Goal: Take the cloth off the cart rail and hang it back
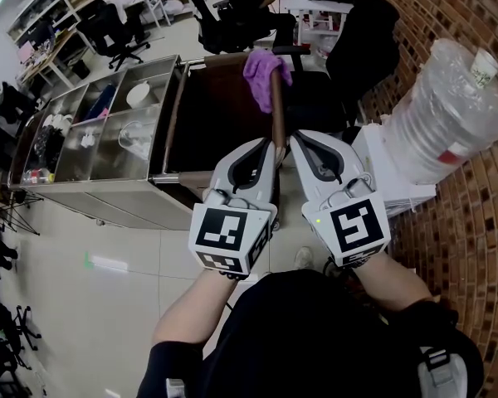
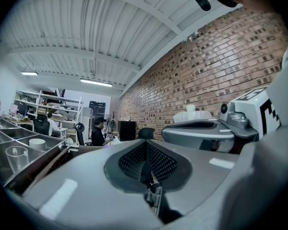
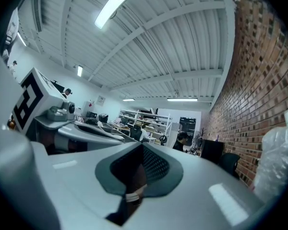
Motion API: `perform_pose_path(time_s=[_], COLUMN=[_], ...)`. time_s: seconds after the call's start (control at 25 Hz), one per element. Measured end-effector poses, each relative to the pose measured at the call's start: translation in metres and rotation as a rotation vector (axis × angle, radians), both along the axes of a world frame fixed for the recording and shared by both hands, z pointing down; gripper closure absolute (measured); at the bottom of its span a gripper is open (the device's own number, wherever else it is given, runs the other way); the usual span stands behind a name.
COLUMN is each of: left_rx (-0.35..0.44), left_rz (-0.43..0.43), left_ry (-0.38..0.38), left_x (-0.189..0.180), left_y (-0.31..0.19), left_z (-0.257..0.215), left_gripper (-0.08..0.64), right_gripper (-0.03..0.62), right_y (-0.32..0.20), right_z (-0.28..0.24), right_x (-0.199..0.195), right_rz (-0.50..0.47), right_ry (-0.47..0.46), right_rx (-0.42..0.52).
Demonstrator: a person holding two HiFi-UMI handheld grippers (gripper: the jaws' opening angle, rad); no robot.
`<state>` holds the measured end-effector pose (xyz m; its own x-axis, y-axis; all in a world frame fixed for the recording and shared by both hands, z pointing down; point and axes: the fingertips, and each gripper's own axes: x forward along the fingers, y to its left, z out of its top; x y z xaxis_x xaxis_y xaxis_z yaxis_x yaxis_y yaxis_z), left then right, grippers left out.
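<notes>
Stainless-steel cart (image 1: 108,199) at left carries one clear glass (image 1: 134,136) and one white bowl (image 1: 138,94). One purple cloth (image 1: 266,69) hangs bunched over the far end of its single brown rail (image 1: 276,110). Two grippers sit side by side at the rail's near end, left gripper (image 1: 264,148) and right gripper (image 1: 303,143), each with jaws pressed together on nothing.

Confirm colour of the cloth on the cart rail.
Purple. The cloth is bunched over the far end of the brown rail; the head view shows it best.
</notes>
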<state>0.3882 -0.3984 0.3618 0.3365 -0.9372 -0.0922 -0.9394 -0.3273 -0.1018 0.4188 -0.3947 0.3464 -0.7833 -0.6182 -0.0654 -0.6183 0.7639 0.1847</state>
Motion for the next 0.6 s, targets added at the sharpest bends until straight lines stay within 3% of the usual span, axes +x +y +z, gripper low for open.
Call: perform_pose_path(time_s=[0.08, 0.16, 0.28, 0.6], left_rx=[0.000, 0.001, 0.001, 0.000], left_rz=[0.000, 0.000, -0.001, -0.002], left_ry=[-0.001, -0.001, -0.004, -0.007], left_x=[0.001, 0.002, 0.003, 0.004], left_y=[-0.001, -0.002, -0.004, -0.005], left_z=[0.001, 0.002, 0.004, 0.002], left_gripper=[0.563, 0.563, 0.563, 0.563], right_gripper=[0.592, 0.592, 0.592, 0.592], right_y=[-0.002, -0.002, -0.003, -0.005], right_z=[-0.003, 0.007, 0.012, 0.002], right_x=[0.001, 0.004, 0.006, 0.005], right_rz=[-0.007, 0.013, 0.019, 0.003], right_ry=[-0.019, 0.011, 0.020, -0.012], right_rx=[0.044, -0.037, -0.063, 0.013])
